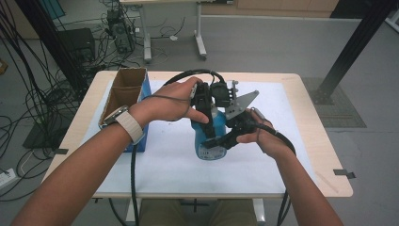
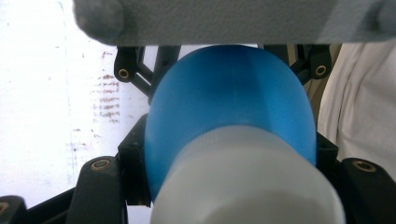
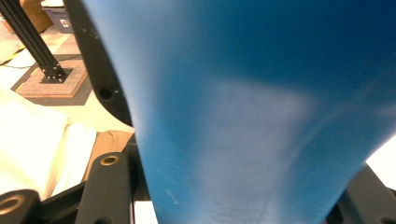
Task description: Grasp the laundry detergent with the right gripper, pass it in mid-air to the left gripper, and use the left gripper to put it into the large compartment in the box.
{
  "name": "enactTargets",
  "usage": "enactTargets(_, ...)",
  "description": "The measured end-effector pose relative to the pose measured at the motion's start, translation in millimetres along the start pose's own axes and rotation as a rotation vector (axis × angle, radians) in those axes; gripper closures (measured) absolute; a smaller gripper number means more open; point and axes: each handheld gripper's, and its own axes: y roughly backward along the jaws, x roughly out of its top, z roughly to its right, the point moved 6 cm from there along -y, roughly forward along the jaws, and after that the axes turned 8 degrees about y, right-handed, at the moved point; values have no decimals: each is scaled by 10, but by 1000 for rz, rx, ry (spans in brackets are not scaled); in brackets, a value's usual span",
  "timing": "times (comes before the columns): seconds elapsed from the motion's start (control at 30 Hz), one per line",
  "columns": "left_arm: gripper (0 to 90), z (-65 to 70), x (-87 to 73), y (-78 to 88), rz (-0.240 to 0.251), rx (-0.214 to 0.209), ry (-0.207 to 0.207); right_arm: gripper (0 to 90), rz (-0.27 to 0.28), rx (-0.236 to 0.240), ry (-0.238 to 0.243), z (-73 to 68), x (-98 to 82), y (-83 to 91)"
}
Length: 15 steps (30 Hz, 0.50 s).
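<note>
Forearms enter bottom of frame; blue bottle (image 1: 210, 136) at frame centre, clamped by left claw (image 1: 205, 109) and right claw (image 1: 225, 139), both closed on it; cardboard box (image 1: 123, 96) upper left; white-covered table (image 1: 282, 117); cables on floor.

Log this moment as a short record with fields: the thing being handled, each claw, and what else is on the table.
thing handled: blue bottle with a white cap, held above the table
left claw: shut on the blue bottle, at the cap end
right claw: shut on the blue bottle, on its body
table: light wood, with a white mat over its middle
other item: open cardboard box with a blue side, at the table's left edge
</note>
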Motion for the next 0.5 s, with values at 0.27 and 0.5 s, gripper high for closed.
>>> enactTargets(0.27, 375, 4, 3, 4, -1, 0, 1, 427, 6, 4, 0, -2, 1, -5)
enactTargets(0.5, 374, -15, -9, 24, 4, 14, 12, 111, -3, -33, -63, -4, -71, 54)
